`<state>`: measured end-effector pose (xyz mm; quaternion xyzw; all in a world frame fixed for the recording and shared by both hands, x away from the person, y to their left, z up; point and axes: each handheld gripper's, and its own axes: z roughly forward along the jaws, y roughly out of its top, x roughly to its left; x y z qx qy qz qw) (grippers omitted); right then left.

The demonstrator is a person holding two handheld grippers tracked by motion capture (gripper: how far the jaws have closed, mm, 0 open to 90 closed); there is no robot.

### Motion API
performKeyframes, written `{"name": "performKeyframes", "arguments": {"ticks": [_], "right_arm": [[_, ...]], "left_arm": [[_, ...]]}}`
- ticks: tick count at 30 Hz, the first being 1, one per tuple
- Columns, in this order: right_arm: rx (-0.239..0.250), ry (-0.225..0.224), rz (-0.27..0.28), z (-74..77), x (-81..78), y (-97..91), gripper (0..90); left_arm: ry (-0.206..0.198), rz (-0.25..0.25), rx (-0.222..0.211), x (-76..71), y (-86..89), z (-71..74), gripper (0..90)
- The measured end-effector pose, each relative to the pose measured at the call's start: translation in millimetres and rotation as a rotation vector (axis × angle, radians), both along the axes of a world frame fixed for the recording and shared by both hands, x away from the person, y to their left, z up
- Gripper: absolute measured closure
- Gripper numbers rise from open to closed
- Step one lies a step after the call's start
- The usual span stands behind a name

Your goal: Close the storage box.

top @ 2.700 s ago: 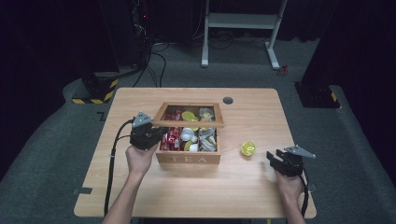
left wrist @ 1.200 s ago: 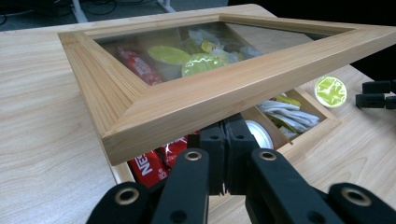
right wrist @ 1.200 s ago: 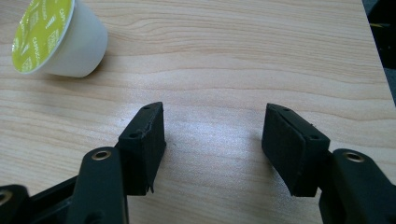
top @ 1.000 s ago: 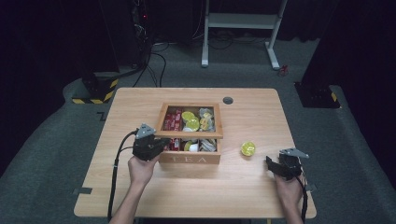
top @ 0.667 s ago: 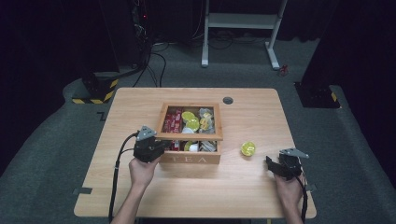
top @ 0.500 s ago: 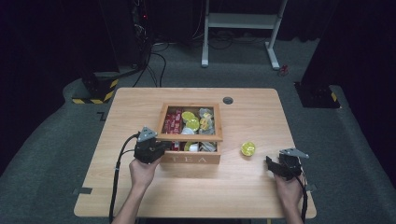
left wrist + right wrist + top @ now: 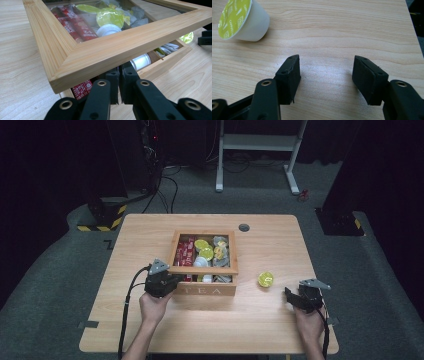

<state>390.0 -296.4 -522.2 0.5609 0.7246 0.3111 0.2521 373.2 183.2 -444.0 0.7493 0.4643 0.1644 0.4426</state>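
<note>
So we're lowering the lid [image 7: 173, 254] of the tea box [image 7: 206, 290] and it's coming down nicely. A couple of seconds back it was standing tilted up much steeper; now it's lying almost flat over the sachets and capsules, just a wedge of gap left along the front. The left gripper [image 7: 119, 72] is sitting clenched with nothing between its jaws, tucked under the lid's front rail at the near-left corner, so we're guessing the frame is resting on it. That means we're nearly done: slide it out and the lid drops shut. The right gripper [image 7: 325, 72] is staying parked on the table [image 7: 140, 235], jaws apart and empty, near the loose yellow-topped capsule [image 7: 242, 21] lying on its side outside the box.
</note>
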Motion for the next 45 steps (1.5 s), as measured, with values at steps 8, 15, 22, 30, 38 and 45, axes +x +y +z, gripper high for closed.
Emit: {"name": "performKeyframes", "arguments": {"ticks": [8,15,22,30,38,45], "right_arm": [[-0.003,-0.002,0.002,0.0,0.1,-0.1,39.3],[0.003,0.004,-0.005,0.1,-0.4,0.7,38.9],[0.001,0.002,-0.004,0.1,-0.7,0.8,38.8],[0.001,0.002,-0.004,0.1,-0.7,0.8,38.8],[0.002,0.003,-0.005,0.1,-0.7,0.9,38.7],[0.002,0.003,-0.005,0.1,-0.7,0.8,38.7]], "left_arm": [[0.011,0.001,-0.001,-1.1,-0.3,-5.7,85.4],[0.024,0.003,-0.003,-2.8,-1.1,-11.6,84.0],[0.035,0.001,-0.006,-5.2,-2.5,-15.9,83.4],[0.032,-0.008,-0.003,-10.4,-2.8,-15.7,80.1],[0.064,-0.016,-0.003,-17.0,0.3,-24.5,78.9],[0.056,-0.005,-0.022,-23.3,3.7,-26.2,77.4]]}}
